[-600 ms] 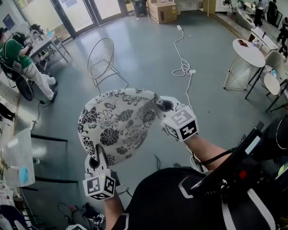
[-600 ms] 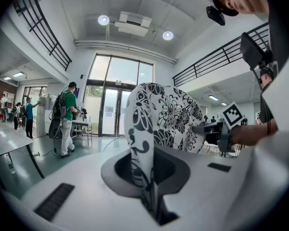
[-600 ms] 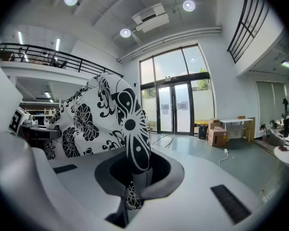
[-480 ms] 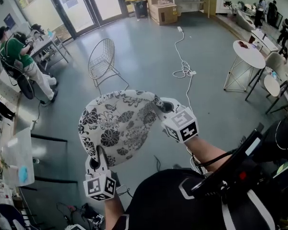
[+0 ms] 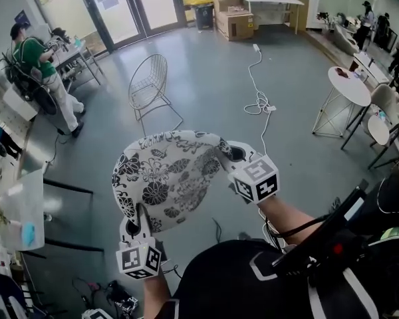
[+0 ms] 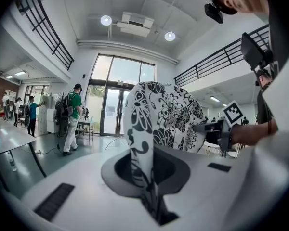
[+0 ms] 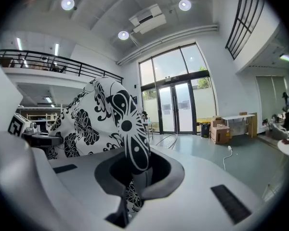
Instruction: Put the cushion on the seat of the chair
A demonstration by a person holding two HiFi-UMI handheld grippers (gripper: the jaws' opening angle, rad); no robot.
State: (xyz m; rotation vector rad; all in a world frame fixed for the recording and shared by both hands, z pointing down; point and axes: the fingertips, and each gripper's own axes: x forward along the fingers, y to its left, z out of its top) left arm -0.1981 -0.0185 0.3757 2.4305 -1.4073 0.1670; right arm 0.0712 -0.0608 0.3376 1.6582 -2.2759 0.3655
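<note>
A round white cushion [image 5: 166, 178] with black flowers hangs in the air between both grippers, well above the floor. My left gripper [image 5: 138, 226] is shut on its near left edge; in the left gripper view the cushion [image 6: 159, 119] rises out of the closed jaws. My right gripper [image 5: 231, 155] is shut on the cushion's far right edge, and the right gripper view shows the cushion [image 7: 118, 124] pinched there too. The wire chair [image 5: 148, 82] stands on the grey floor some way ahead, beyond the cushion, its seat bare. The same chair [image 7: 168, 139] shows small in the right gripper view.
A white cable [image 5: 259, 78] snakes over the floor right of the chair. Round white tables [image 5: 349, 85] stand at the right, cardboard boxes [image 5: 234, 24] at the back. A person [image 5: 43, 72] stands by a desk at the left. A glass table [image 5: 23, 211] is close on my left.
The view has shifted a little: the chair and floor have slid down and right in the picture. The cushion stays held by both grippers in much the same pose.
</note>
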